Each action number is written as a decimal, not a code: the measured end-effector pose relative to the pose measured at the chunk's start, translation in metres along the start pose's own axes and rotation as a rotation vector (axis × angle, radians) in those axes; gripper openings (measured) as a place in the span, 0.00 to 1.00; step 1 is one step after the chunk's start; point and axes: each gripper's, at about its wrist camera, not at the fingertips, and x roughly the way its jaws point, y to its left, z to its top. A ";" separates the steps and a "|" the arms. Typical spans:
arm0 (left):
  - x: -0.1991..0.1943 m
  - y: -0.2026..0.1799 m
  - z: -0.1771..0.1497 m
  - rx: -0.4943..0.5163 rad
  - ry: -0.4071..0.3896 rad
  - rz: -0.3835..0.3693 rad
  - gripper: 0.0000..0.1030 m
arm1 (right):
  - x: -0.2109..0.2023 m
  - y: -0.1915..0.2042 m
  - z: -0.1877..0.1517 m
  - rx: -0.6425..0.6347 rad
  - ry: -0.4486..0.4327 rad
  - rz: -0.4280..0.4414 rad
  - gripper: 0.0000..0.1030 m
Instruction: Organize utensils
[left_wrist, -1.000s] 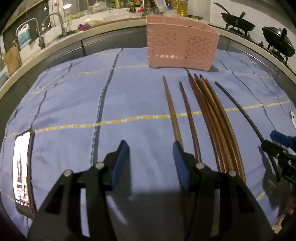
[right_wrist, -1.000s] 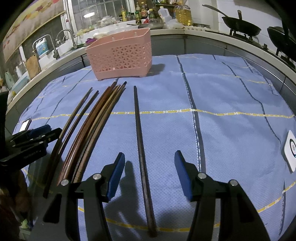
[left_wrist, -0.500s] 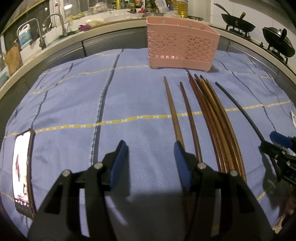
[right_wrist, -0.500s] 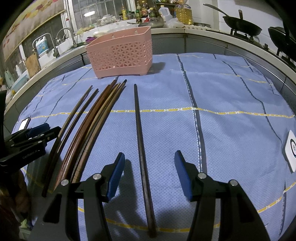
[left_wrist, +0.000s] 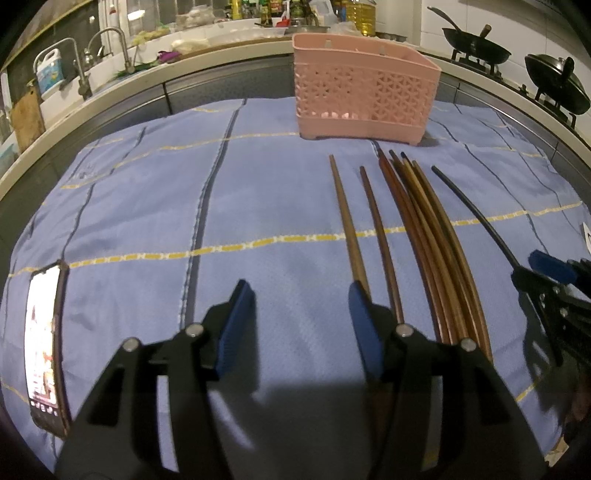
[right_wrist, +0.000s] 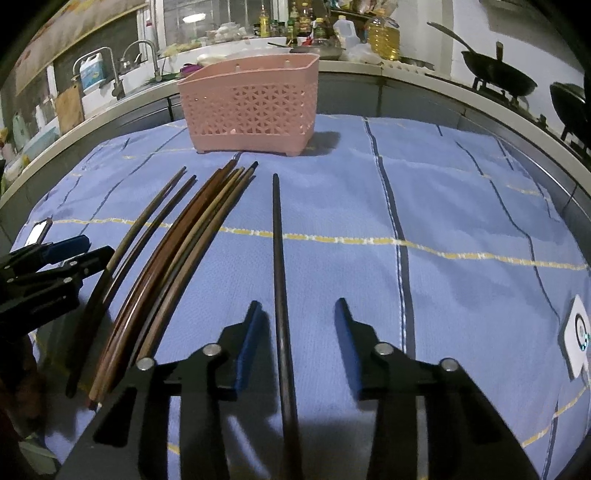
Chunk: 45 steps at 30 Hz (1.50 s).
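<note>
Several wooden chopsticks lie side by side on the blue cloth (left_wrist: 147, 221), tips toward a pink lattice basket (left_wrist: 365, 99) at the far edge. A single dark chopstick (right_wrist: 279, 258) lies apart on the right. My right gripper (right_wrist: 298, 306) straddles its near end, and its jaws are closing, the pads still clear of the stick. My left gripper (left_wrist: 300, 291) stands open over bare cloth, just left of a light brown chopstick (left_wrist: 347, 225) and a darker one (left_wrist: 380, 236). The tight bundle (left_wrist: 432, 236) lies between the two grippers.
A phone (left_wrist: 44, 339) with a lit screen lies at the cloth's left edge. A small white device (right_wrist: 576, 336) sits at the right edge. Woks (left_wrist: 476, 40) stand on a stove at the back right, and a sink with taps (left_wrist: 110, 48) at the back left.
The right gripper's jaws have narrowed around the dark chopstick. The left gripper and the chopsticks lie as before.
</note>
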 end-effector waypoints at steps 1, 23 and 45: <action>0.000 0.000 0.000 0.000 0.000 0.000 0.52 | 0.001 0.000 0.001 -0.003 0.002 0.005 0.25; -0.002 -0.003 0.000 0.011 -0.011 -0.015 0.34 | -0.013 -0.003 -0.004 0.048 0.005 0.052 0.06; -0.003 -0.005 -0.002 0.016 -0.018 -0.020 0.20 | -0.017 -0.009 -0.008 0.076 0.013 0.064 0.06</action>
